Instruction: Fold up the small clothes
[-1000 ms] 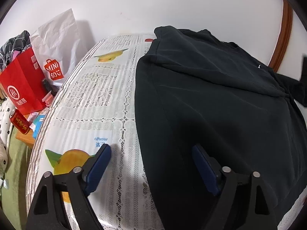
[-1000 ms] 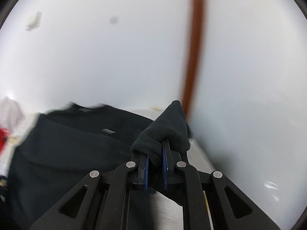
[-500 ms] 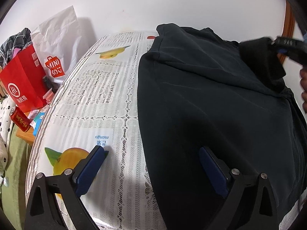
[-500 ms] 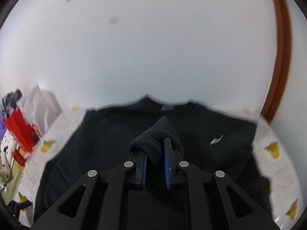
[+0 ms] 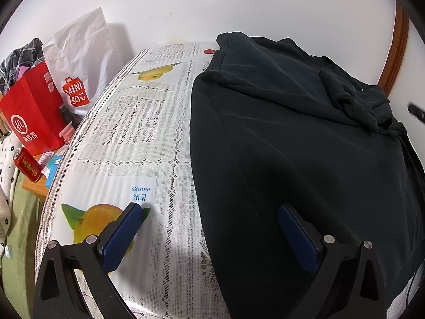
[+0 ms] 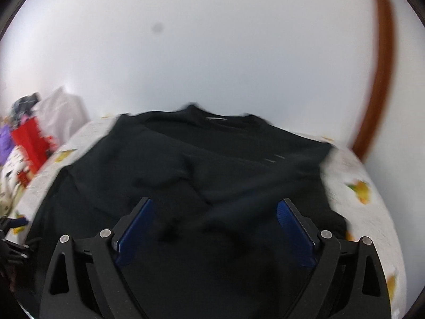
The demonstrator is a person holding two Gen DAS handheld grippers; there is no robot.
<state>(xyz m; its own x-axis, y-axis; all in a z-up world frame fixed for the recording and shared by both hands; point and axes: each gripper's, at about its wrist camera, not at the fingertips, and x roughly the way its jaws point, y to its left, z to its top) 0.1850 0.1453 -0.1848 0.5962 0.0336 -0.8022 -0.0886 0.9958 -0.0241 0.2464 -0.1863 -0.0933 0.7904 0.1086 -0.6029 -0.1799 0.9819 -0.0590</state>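
One black long-sleeved knit garment (image 5: pixel 292 138) is catalogued, laid flat on a table covered by a white lace-pattern cloth with printed fruit panels (image 5: pixel 138 122) — neck end toward the white wall.

Progress, as judged: early stage. One sleeve (image 5: pixel 356 103) is seen lying crumpled across the chest, so a first sleeve fold is taken as done, tho untidy. The near left edge of the body is not yet turned in; the remaining side fold and the crosswise folds are judged still to be made.

Grippers:
- Left gripper (image 5: pixel 209 228): blue pads held wide apart, nothing between them but the garment's left edge and bare cloth below; no grip is made.
- Right gripper (image 6: pixel 215 223): jaws have just been opening; blue pads now stand far apart over the garment's lower middle, nothing clamped. View is motion-blurred.

Writing & labels:
- "MINI SO" on a white crinkled plastic bag (image 5: pixel 79 61) w/ red bag logo.
- Red paper carrier bag (image 5: pixel 32 111) w/ white round logo and Chinese characters — not legibly read.
- Red drinks can (image 5: pixel 28 166) w/ gold characters, unreadable.
- "mango" printed in blue on the tablecloth, upside down, w/ two characters beneath.
- Small white mark on the garment's chest, too small to tell.
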